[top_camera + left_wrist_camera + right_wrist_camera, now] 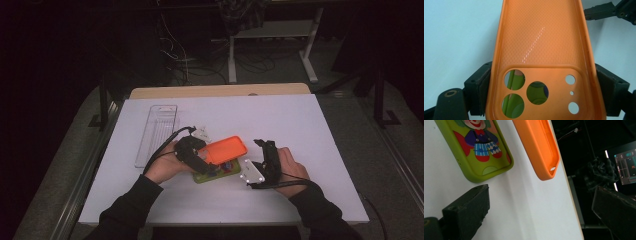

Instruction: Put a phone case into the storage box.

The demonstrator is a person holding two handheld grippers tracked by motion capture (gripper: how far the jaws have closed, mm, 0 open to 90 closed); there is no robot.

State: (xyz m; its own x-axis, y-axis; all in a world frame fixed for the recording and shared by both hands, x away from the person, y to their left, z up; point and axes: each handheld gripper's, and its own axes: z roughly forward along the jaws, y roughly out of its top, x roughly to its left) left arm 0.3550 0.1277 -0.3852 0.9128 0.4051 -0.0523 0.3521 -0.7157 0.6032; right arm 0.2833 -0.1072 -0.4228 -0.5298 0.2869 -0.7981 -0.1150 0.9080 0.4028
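An orange phone case [541,37] is clamped across its camera end by my left gripper [544,90], one pad on each long edge. In the high view that gripper [204,161] holds the orange case [227,148] tilted above a green phone case [220,172] that lies flat on the white table. The green case [479,150] bears a clown picture and shows through the orange case's camera holes [514,105]. To the right, my right gripper [263,146] rests by the table. Its jaws [541,205] stand wide open with nothing between them, near the orange case's free end [536,147].
A clear plastic tray [157,132] lies at the table's left. The wooden far edge [220,91] ends the white sheet [300,125]. Beyond it are desk legs and cables on a dark floor. A lit screen [626,167] glows off the table.
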